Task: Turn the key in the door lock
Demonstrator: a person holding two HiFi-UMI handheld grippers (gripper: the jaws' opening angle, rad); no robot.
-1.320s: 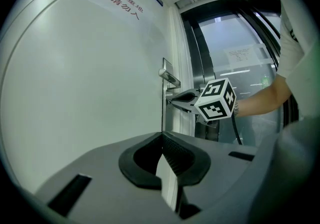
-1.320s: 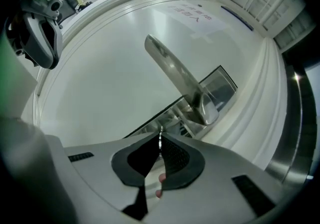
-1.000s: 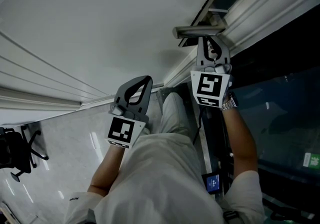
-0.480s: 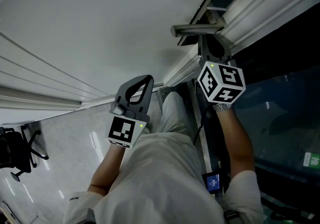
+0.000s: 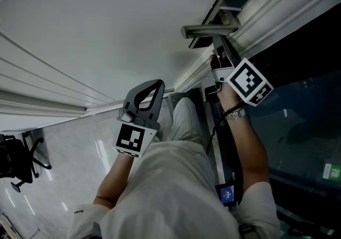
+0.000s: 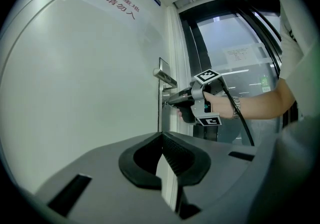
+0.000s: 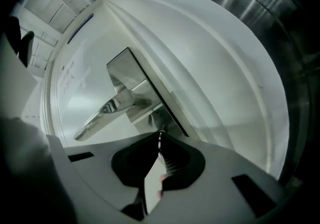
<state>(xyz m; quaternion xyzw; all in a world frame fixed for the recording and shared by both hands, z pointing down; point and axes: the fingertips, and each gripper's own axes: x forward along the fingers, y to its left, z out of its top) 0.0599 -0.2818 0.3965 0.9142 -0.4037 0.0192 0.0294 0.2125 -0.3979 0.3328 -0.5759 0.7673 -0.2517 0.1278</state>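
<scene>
R gripper [image 7: 160, 140] is held level against the lock plate [image 7: 150, 115], just under the door handle [image 7: 107, 110]. Its jaws are pinched narrow on the key [image 7: 159, 137], seen as a thin metal sliver at the tips, stuck in the lock. Its marker cube [image 5: 249, 81] is seen tilted. L gripper [image 6: 161, 135] is kept well back from the door [image 6: 75, 93], jaws together w/ nothing between.

Head camera looked steeply down the white door [image 5: 106, 30]; both gripper cameras faced its silver lever handle [image 7: 107, 110], the right's closest.
</scene>
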